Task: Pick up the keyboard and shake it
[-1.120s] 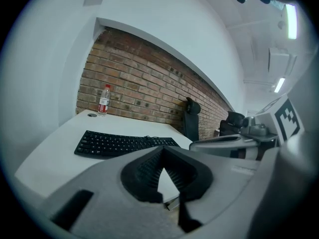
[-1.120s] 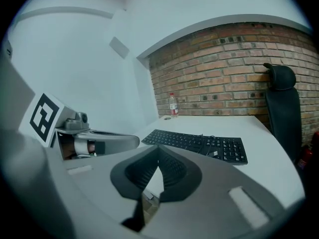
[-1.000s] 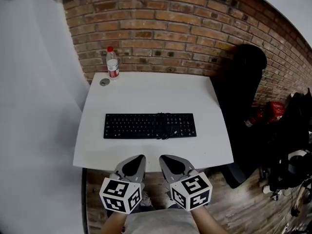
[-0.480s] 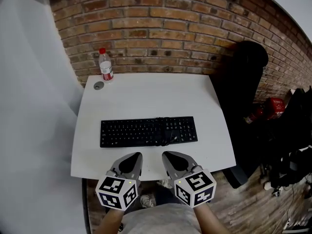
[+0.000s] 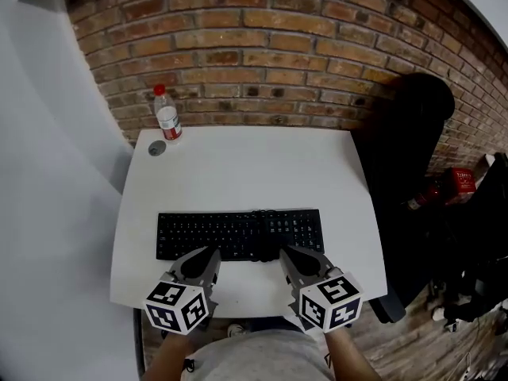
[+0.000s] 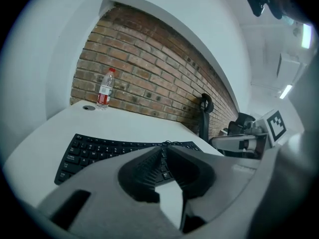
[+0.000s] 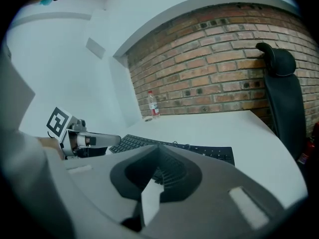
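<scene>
A black keyboard (image 5: 238,233) lies flat across the near half of the white table (image 5: 254,165), with its cable bunched on the keys right of the middle. My left gripper (image 5: 213,254) hovers at the keyboard's near edge, left of centre. Its jaws have just been opening and stand parted by a crack, with nothing between them. The left gripper view shows the keyboard (image 6: 99,151) just beyond these tips (image 6: 162,151). My right gripper (image 5: 287,254) sits at the near edge right of centre, shut and empty. The keyboard (image 7: 209,153) shows past its tips (image 7: 158,147).
A clear water bottle with a red cap (image 5: 167,116) stands at the table's far left corner, with a small grey disc (image 5: 156,148) beside it. A brick wall (image 5: 262,54) backs the table. A black chair (image 5: 413,133) stands to the right, with bags behind it.
Both grippers have moved forward from off the table's near edge to the keyboard's near edge. The keyboard has not moved on the table.
</scene>
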A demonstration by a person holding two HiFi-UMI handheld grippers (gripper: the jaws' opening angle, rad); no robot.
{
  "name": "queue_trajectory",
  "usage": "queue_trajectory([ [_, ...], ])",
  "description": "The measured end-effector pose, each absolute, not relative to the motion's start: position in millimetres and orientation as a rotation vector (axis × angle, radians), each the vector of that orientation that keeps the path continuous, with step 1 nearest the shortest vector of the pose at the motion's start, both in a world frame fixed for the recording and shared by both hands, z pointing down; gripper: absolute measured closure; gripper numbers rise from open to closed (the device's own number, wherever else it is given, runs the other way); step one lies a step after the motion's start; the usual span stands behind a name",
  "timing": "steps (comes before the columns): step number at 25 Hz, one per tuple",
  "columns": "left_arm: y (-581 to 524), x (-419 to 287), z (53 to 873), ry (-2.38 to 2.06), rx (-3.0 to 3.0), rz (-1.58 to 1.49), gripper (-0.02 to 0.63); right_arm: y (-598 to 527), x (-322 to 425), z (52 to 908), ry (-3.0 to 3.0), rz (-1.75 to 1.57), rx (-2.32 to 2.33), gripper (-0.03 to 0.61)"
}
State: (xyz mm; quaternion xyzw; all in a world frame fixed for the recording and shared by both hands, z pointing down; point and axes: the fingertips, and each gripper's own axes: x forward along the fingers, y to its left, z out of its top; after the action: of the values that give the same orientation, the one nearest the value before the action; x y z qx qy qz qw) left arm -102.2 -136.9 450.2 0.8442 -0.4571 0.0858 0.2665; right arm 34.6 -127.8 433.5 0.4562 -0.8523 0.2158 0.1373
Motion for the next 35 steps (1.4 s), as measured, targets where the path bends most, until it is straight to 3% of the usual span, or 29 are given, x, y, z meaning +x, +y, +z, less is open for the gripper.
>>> queue_trajectory([
  [21,-212,-169,498,-1.34,2.051,0.377,0.268,-214,120,486,-2.344,0.803,1.26,0.389],
  [27,-225,-198,507,-1.38,2.013,0.463,0.17,-224,129,498,-2.304,0.831,1.23,0.274],
  [35,-234,-232,526,-1.294,1.946,0.484,0.117,-230,140,518,-2.23,1.04,1.288,0.192],
])
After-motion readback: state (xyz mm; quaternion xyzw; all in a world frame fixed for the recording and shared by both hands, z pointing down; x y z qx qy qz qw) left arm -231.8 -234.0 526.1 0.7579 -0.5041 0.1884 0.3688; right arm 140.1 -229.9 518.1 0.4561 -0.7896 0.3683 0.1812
